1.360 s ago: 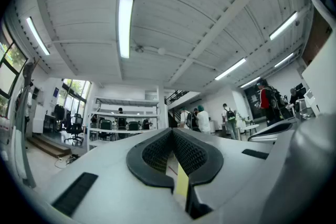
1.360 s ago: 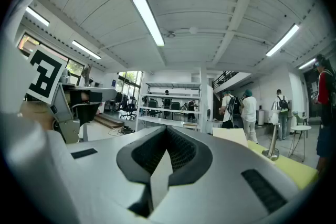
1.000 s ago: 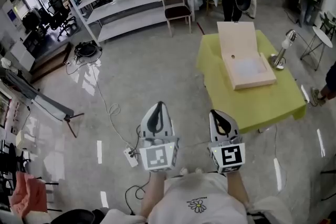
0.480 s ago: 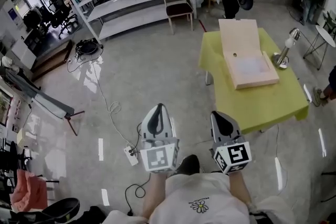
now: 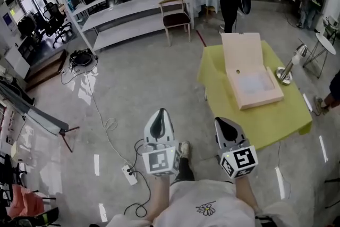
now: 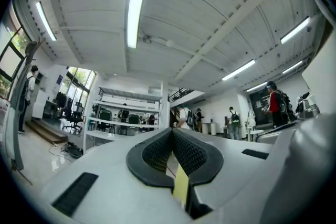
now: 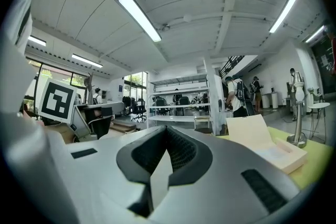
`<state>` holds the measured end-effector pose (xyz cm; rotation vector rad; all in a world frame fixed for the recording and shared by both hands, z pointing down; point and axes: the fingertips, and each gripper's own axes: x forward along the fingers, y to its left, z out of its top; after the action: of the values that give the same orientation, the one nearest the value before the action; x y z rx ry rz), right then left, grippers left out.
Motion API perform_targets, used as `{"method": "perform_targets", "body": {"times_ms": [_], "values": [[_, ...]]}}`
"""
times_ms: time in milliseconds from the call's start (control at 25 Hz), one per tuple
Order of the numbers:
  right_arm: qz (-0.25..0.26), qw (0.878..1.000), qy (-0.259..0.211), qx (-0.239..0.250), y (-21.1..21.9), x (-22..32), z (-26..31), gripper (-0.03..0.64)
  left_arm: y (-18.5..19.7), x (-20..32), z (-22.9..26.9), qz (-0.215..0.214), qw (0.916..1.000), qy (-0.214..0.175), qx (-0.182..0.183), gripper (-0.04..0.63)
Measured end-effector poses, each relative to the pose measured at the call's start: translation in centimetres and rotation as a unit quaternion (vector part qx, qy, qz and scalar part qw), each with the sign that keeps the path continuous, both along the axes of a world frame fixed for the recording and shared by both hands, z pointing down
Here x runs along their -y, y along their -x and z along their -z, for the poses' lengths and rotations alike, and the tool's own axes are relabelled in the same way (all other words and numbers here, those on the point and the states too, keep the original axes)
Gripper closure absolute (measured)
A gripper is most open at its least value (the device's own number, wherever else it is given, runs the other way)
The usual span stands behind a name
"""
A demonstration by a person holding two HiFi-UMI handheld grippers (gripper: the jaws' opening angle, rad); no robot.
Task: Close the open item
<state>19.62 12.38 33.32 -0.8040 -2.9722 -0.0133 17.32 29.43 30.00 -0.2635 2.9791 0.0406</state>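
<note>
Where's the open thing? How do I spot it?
Find the yellow-green table on the right of the head view. On it lies a flat, pale box beside a silver lamp. Only the box has a lid, and it stands raised at the back.

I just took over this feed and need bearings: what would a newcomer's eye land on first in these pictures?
The yellow-green table at the right of the head view stands out, with a pale box on it, its lid standing open, and a desk lamp beside the box. Nearer, the left gripper and right gripper are held over the floor, both shut and empty, short of the table.
</note>
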Motion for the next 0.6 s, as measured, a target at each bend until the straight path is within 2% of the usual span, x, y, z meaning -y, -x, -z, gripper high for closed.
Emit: {"method": "perform_targets", "body": {"times_ms": [200,360,600], "values": [[0.002,1.0,-0.009,-0.011,6.6,-1.9,-0.7,0.607,7.1,-1.9,-0.2,0.003,0.9999,-0.001,-0.01,0.581],[-0.001,0.999,-0.023,-0.035,12.2,-3.5,-1.7,0.607,13.7,-3.4,-1.0,-0.007,0.9992,-0.023,-0.033,0.581],[-0.032,0.998,-0.012,-0.045,20.9,-4.2,-1.3,0.607,22.4,-3.7,0.0,-0.041,0.9988,-0.016,-0.021,0.581]]}}
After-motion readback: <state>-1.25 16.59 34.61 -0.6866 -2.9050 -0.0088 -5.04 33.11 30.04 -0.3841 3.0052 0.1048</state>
